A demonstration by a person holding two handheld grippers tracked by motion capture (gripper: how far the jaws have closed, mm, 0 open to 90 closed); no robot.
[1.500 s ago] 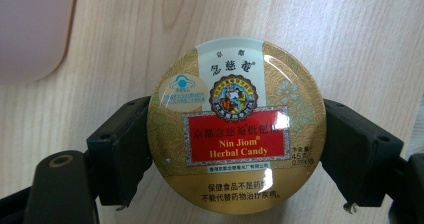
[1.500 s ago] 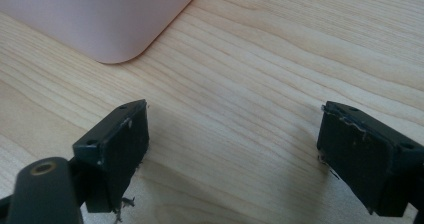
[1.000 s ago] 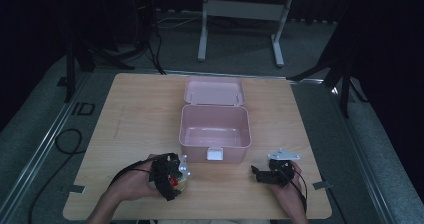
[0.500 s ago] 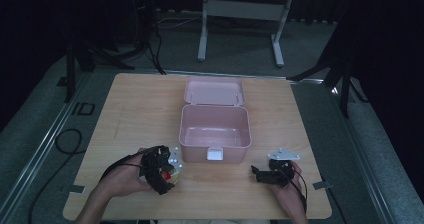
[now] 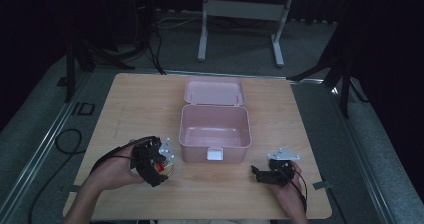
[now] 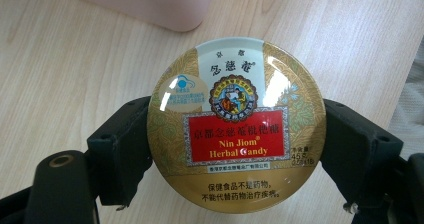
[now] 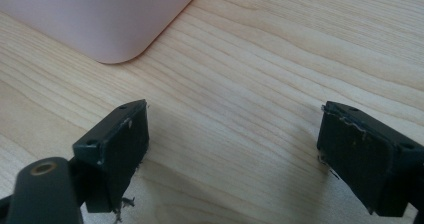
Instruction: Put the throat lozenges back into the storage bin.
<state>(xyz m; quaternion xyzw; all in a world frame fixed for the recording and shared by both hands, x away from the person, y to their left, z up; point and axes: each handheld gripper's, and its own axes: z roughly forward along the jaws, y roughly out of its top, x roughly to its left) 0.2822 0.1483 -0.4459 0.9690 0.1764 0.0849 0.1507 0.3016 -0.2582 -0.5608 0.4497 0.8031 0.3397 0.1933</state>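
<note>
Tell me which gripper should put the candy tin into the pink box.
Left. The left gripper already clamps the candy tin beside the open pink box; the right gripper is open, holding nothing.

"Nin Jiom Herbal Candy" on tin (image 6: 236,124)

One round candy tin (image 6: 236,126) is here. One pink box (image 5: 215,126) stands on one wooden counter (image 5: 135,104), its one lid (image 5: 214,91) open. Two hand-held grippers: the left hand-held gripper (image 5: 159,160) and the right hand-held gripper (image 5: 260,174).
</note>
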